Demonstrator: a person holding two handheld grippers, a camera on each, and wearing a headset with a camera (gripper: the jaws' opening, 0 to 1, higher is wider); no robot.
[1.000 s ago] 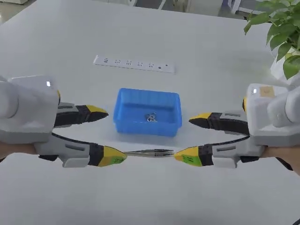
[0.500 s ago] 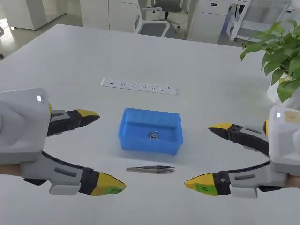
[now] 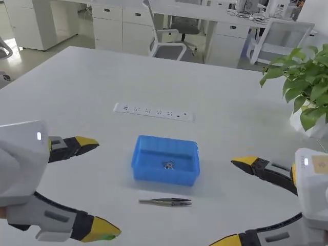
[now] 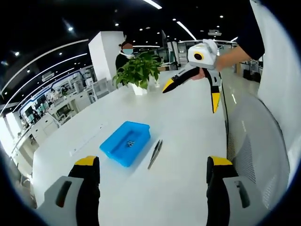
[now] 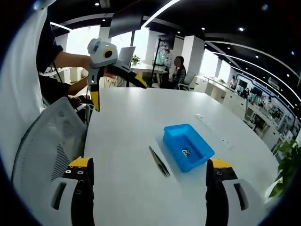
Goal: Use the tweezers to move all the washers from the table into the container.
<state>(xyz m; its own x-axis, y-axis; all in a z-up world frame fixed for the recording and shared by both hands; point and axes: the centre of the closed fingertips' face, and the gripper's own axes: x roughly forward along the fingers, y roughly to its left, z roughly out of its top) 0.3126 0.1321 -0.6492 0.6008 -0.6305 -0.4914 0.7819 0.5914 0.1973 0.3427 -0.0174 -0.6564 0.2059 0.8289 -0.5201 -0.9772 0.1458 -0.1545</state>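
1. Left gripper (image 3: 103,188): jaws spread wide, nothing held.
2. To its right, between the two grippers: tweezers (image 3: 165,202) lying flat on the table (image 3: 77,77), ungripped, just on the grippers' side of the blue container (image 3: 165,177).
3. Inside the container: a small cluster of washers (image 3: 167,164), count too small to tell. No loose washers spotted on the table, so probably finished or close to it.
4. Right gripper (image 3: 224,202): jaws likewise spread, empty, well to the right of the tweezers.
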